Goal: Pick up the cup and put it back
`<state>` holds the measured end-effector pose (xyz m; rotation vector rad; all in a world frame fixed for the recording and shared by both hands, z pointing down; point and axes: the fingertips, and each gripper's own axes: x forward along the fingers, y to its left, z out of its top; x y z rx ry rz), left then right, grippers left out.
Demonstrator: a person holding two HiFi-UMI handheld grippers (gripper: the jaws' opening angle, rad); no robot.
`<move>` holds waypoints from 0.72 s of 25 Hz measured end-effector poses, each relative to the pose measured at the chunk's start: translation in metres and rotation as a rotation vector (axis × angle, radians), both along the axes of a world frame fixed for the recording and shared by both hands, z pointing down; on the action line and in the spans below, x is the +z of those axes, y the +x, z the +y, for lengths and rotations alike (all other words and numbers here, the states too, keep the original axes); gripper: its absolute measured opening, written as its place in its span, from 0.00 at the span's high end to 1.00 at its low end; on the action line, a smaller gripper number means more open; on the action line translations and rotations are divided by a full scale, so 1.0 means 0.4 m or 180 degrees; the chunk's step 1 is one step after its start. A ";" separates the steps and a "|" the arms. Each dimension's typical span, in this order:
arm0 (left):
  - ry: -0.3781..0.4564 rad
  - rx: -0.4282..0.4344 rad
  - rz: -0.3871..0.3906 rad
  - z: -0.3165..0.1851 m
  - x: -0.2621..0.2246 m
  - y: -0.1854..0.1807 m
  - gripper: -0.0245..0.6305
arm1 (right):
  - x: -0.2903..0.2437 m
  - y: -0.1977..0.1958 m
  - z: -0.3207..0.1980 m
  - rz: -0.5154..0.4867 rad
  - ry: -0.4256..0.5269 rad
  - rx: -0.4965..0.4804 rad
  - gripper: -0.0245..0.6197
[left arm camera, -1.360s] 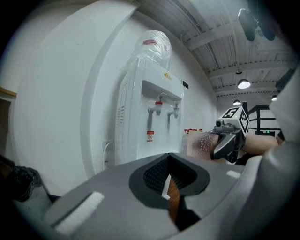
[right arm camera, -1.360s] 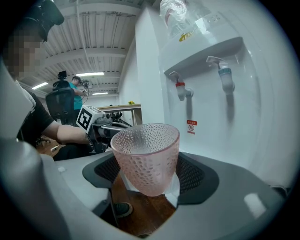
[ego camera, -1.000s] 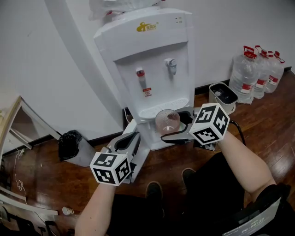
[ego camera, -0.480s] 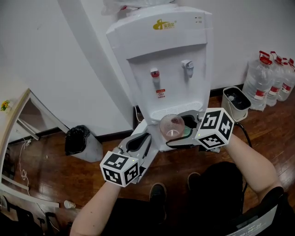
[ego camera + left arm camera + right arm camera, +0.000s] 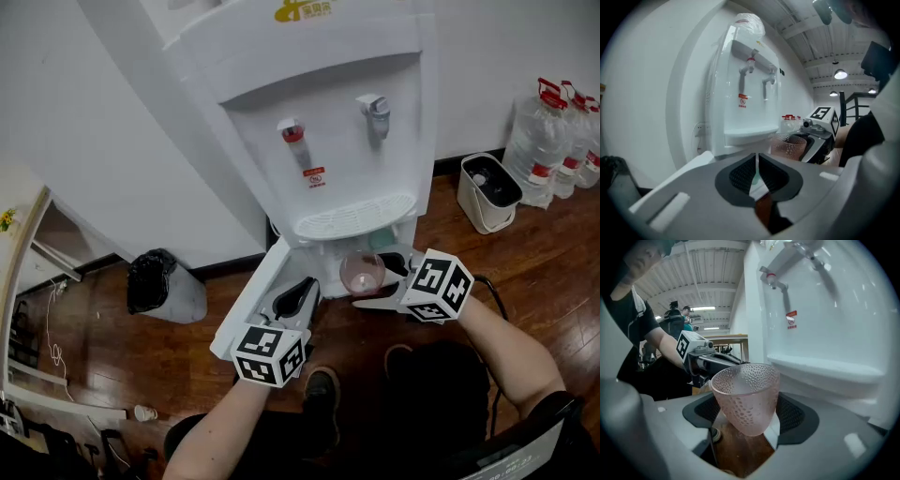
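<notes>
R tool (image 5: 378, 281) gripped the cup (image 5: 746, 397), pads on both its sides; cup upright, pink, dimpled glass. In head view it sat just below the drip tray (image 5: 356, 217) of the water dispenser (image 5: 323, 131), by the open lower door (image 5: 248, 305). L tool (image 5: 298, 292) had just been closing: jaws nearly together, nothing btw them, near the cup.

Bright, even indoor light. Ceiling lamps (image 5: 840, 74) flared above and beyond the left gripper (image 5: 756, 159). Both gripper views bulged fisheye, corners black. Gripper bodies nearest the lens were soft; the cup (image 5: 745, 385) in the right gripper (image 5: 750, 412) was sharp.
</notes>
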<state>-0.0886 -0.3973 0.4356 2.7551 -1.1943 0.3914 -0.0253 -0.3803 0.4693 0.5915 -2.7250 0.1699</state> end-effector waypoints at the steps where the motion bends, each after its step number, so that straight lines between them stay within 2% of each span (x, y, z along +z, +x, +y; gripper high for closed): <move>1: -0.0021 -0.0063 0.0005 -0.005 0.025 -0.004 0.85 | 0.024 0.003 -0.004 -0.0003 -0.0011 0.0026 0.39; 5: 0.0007 -0.0317 -0.0135 -0.034 0.126 -0.029 0.90 | 0.121 0.021 -0.027 0.0074 -0.0025 0.0182 0.39; 8: -0.0158 -0.0449 -0.0106 -0.046 0.215 -0.041 0.91 | 0.197 0.037 -0.056 0.0116 -0.0082 0.0379 0.39; 13: -0.0374 -0.0460 -0.0132 -0.067 0.341 -0.025 0.91 | 0.317 0.042 -0.116 0.0080 -0.0168 0.0648 0.39; 18: -0.0478 -0.0497 -0.0161 -0.100 0.426 -0.019 0.94 | 0.432 0.024 -0.161 0.0097 -0.0218 0.0760 0.39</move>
